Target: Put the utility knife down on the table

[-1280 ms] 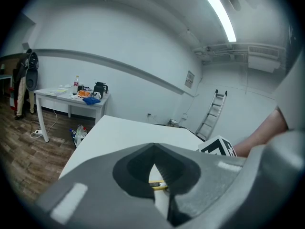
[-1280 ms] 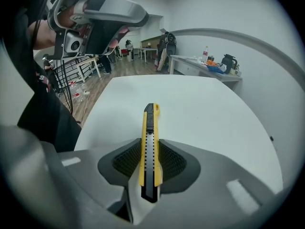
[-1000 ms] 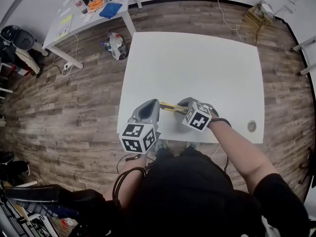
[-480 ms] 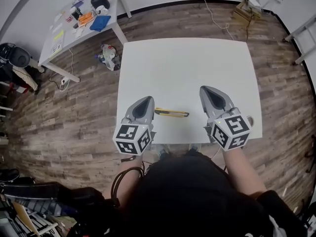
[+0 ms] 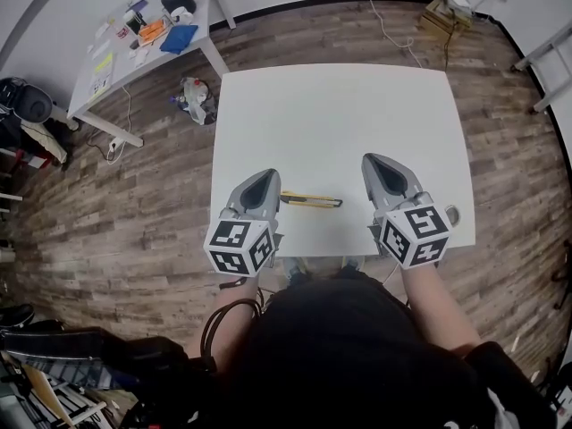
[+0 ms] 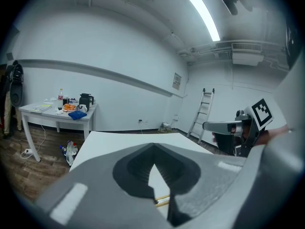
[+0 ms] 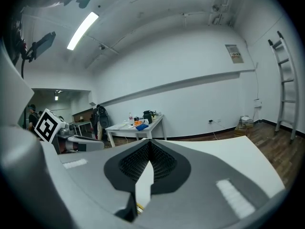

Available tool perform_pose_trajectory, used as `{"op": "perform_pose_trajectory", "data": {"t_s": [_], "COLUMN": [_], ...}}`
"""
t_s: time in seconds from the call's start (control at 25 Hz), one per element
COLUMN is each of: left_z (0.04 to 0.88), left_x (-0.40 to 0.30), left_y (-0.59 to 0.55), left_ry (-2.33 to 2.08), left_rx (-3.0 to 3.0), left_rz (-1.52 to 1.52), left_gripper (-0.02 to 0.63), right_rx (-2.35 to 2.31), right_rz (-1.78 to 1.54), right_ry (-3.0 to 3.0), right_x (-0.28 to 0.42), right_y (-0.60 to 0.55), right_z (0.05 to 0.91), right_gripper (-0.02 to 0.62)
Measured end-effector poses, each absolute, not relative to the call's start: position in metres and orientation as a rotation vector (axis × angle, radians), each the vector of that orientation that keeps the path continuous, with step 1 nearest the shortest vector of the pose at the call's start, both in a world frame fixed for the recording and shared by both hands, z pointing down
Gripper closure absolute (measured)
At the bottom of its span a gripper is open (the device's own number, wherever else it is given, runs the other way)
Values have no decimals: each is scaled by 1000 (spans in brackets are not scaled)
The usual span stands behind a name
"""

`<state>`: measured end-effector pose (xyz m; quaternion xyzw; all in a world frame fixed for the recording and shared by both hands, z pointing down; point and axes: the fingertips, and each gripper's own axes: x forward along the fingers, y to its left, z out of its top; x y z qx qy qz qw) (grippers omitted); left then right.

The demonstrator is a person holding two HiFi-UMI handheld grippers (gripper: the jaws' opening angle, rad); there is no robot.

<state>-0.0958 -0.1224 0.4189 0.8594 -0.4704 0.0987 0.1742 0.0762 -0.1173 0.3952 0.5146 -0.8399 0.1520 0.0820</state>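
Utility knife [image 5: 310, 201] flat on bench [image 5: 331, 114] nr front edge, btwn left tool [image 5: 265, 181] & right tool [image 5: 375, 166]; both tools' jaws closed, empty.

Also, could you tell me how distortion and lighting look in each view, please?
Head view: fisheye bows the white table, light even, shadows soft. Left gripper view: dark round vignette, ceiling strip light blown out. Right gripper view: same vignette, ladder bowed.
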Motion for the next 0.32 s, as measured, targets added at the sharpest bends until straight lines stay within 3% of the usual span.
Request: {"op": "perform_pose_trajectory", "data": {"t_s": [0.32], "left_z": [424], "left_x": [-101], "left_y": [-120], "left_ry": [-1341], "left_rx": [2420], "left_rz": [278], "left_gripper": [606], "right_rx": [1503], "right_rz": [453], "right_ry": [-2521], "right_x": [68], "right_y": [-118], "right_z": [399], "right_gripper": [574]}}
